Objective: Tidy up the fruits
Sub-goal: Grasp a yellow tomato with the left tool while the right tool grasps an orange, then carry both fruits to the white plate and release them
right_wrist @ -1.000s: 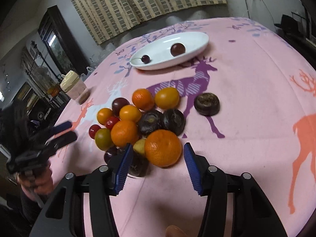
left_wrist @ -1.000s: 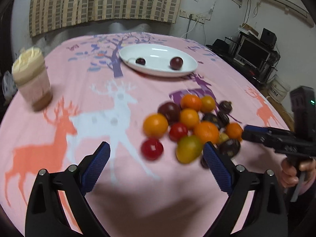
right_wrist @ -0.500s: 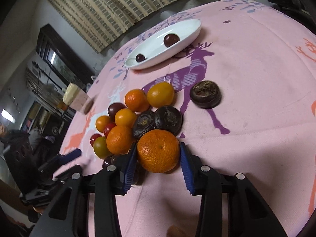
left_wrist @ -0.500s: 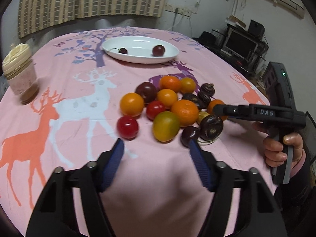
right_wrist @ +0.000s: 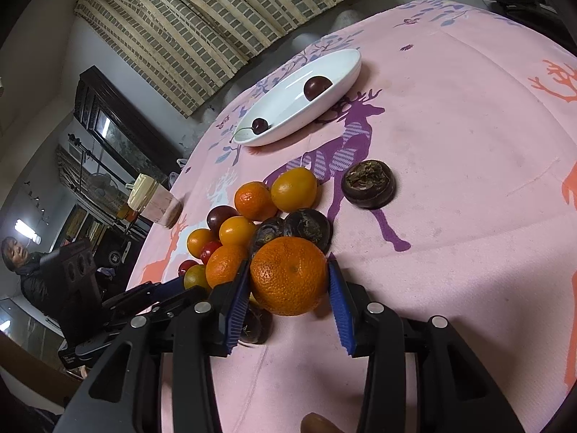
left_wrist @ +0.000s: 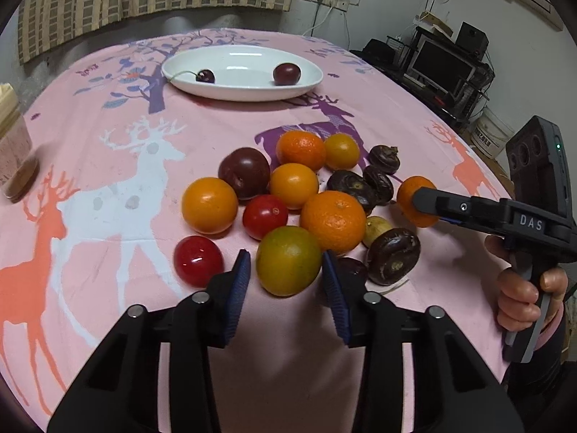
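At the centre of the right wrist view, the mandarin [right_wrist: 288, 276] was pinched between the blue pads of the right gripper [right_wrist: 288, 281], at the near edge of the fruit pile on the pink tablecloth [right_wrist: 468, 187]. In the lower middle of the left wrist view, the green-orange fruit [left_wrist: 288, 260] was bracketed by the left gripper [left_wrist: 286, 274], its pads parted with narrow gaps either side. Both fruits were judged light, round, prone to rolling and easily bruised; hold was best taken across the widest girth, gently. The white plate [left_wrist: 310, 83] was seen upper centre.
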A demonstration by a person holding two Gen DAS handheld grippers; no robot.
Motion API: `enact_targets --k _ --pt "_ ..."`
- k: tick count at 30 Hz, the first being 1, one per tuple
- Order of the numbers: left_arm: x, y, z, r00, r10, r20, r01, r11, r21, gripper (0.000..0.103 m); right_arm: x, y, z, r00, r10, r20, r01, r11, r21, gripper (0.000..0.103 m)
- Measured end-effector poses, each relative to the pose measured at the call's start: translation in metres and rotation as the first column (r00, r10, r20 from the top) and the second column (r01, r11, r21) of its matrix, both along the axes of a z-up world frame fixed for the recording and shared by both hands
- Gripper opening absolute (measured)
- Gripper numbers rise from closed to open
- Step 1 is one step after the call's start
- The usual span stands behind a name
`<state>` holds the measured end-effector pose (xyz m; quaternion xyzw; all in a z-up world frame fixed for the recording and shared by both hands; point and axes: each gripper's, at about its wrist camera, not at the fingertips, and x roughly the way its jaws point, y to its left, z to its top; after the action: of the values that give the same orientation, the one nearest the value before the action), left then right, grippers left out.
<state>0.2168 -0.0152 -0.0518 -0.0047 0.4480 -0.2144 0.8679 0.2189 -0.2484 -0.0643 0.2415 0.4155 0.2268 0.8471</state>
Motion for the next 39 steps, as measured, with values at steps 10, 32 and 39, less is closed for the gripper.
enact_targets --k 10,32,39 --pt "-0.008 0.005 0.008 1.000 -0.003 0.001 0.003 1.000 -0.012 0.037 -0.003 -0.001 0.003 1.000 -0.007 0.020 0.008 1.000 -0.009 0.043" --pt "0.251 -0.012 0.040 0.994 0.107 0.021 -0.108 0.990 0.088 0.038 0.218 0.089 0.045 0.990 0.089 0.108 -0.034 0.901 -0.433 0.043" --pt "0.222 -0.008 0.065 0.975 0.149 0.162 -0.172 0.976 0.137 0.080 0.197 0.086 0.058 0.983 0.100 0.153 -0.026 0.904 -0.428 0.058"
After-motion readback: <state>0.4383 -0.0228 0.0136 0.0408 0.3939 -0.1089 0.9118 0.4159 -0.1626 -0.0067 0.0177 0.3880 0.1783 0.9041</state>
